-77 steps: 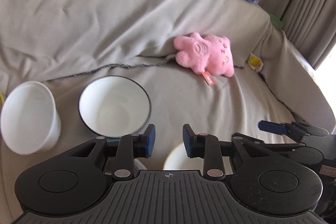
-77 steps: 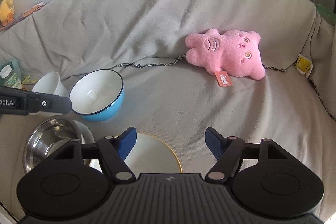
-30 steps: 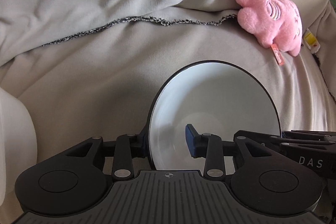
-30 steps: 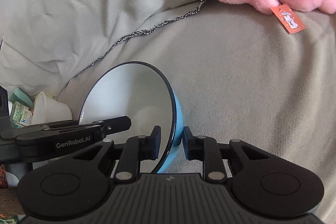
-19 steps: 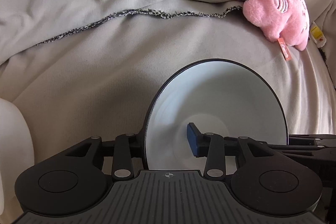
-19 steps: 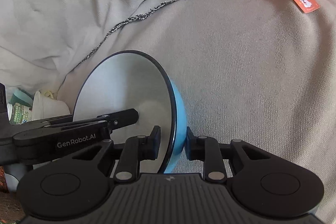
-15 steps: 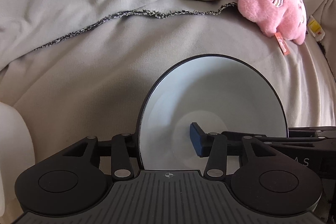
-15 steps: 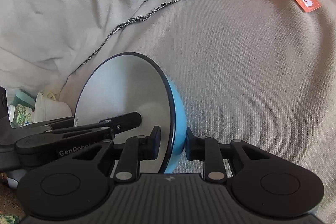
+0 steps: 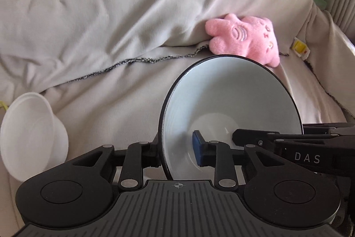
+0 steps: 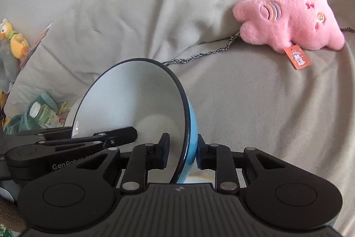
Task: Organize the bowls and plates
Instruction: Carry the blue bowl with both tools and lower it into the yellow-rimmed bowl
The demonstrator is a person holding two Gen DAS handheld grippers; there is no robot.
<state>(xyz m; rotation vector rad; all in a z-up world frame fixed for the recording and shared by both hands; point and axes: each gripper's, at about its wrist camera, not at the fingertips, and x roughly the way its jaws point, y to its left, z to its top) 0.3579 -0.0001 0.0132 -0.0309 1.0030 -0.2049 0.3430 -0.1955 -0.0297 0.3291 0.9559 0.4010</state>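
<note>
So far you hold one blue enamel bowl (image 10: 133,103) tilted above the sofa cover (image 10: 255,114), left gripper (image 9: 177,148) and right gripper (image 10: 182,153) each pinching opposite rim walls. White plastic bowl (image 9: 31,134) sits unstacked nearby. Judged early: nothing nested yet, placement remaining.

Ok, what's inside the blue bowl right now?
Nothing loose: the blue bowl shows only its white interior, with one finger each of the left gripper and right gripper reaching in. The fingers hide its lowest part.
</note>
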